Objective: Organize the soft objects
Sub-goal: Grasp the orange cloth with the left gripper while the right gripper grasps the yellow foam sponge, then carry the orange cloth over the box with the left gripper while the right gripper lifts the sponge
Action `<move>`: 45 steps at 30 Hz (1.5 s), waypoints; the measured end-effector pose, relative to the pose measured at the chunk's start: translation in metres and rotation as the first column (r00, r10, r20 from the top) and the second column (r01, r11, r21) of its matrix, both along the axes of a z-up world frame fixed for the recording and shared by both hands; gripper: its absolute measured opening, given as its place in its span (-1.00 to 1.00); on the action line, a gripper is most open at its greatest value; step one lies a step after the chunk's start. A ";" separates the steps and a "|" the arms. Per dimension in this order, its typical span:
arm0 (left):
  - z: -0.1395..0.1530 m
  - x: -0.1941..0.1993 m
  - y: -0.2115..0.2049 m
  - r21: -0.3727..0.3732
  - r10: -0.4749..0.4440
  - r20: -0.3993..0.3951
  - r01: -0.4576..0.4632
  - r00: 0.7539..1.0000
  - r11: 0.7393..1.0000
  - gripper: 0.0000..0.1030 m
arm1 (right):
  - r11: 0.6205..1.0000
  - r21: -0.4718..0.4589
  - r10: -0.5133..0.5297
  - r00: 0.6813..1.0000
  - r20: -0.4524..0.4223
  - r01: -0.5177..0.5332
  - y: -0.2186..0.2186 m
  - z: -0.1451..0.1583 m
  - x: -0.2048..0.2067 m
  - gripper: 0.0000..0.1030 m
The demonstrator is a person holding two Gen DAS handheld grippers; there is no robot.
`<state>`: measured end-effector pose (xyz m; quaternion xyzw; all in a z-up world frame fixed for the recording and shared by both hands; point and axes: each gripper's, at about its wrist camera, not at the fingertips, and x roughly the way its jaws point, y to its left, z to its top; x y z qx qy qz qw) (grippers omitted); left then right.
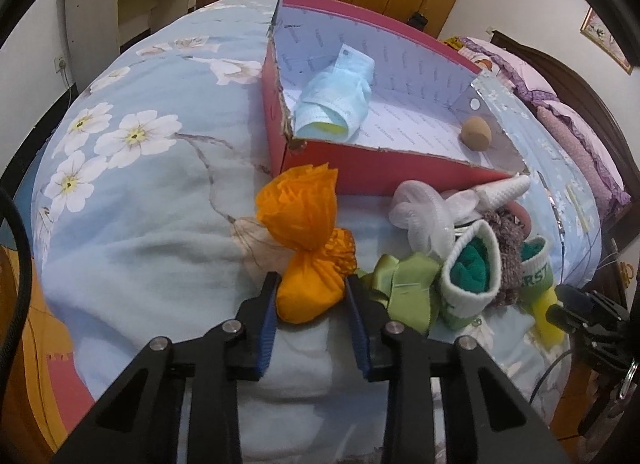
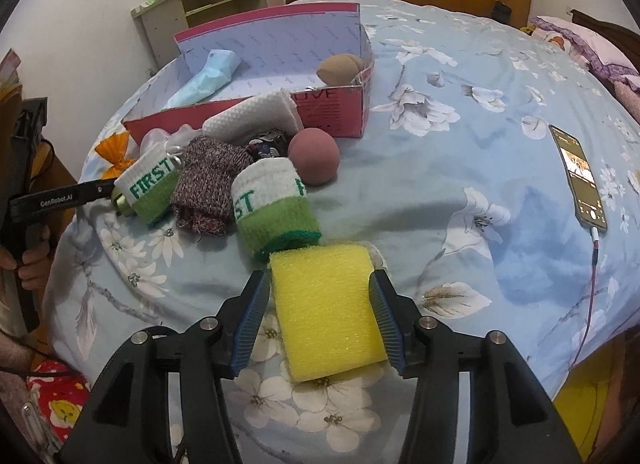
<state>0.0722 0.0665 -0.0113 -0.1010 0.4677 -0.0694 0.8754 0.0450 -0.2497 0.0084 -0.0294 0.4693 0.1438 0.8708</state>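
A red box [image 1: 376, 173] sits on the flowered bedspread [image 1: 140, 191]. The right gripper [image 2: 320, 296] brackets a yellow sponge [image 2: 324, 304] – jaws loose, just off it. The left gripper [image 1: 310, 288] pinches an orange pouch [image 1: 310, 292] near the box.

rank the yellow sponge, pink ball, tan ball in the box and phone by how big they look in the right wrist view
1. yellow sponge, though it is nearest the camera
2. phone
3. pink ball
4. tan ball, farthest away, so true size versus the pink ball is unsure
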 end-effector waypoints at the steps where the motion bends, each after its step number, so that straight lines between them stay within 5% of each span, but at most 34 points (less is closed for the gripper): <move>1: 0.000 -0.001 0.000 -0.003 0.000 0.001 0.000 1.000 1.000 -0.38 | 1.000 -0.001 0.004 1.000 0.000 -0.004 0.000 0.000 0.000 0.07; 28: 0.025 -0.017 0.004 0.015 0.002 0.086 -0.003 0.996 1.000 -0.39 | 1.000 -0.011 -0.002 1.000 -0.009 0.002 -0.006 -0.013 0.002 0.11; 45: 0.044 -0.012 -0.004 0.037 -0.022 0.133 0.017 0.991 0.999 -0.39 | 1.000 -0.002 0.006 0.998 0.059 -0.006 -0.004 0.009 -0.005 0.05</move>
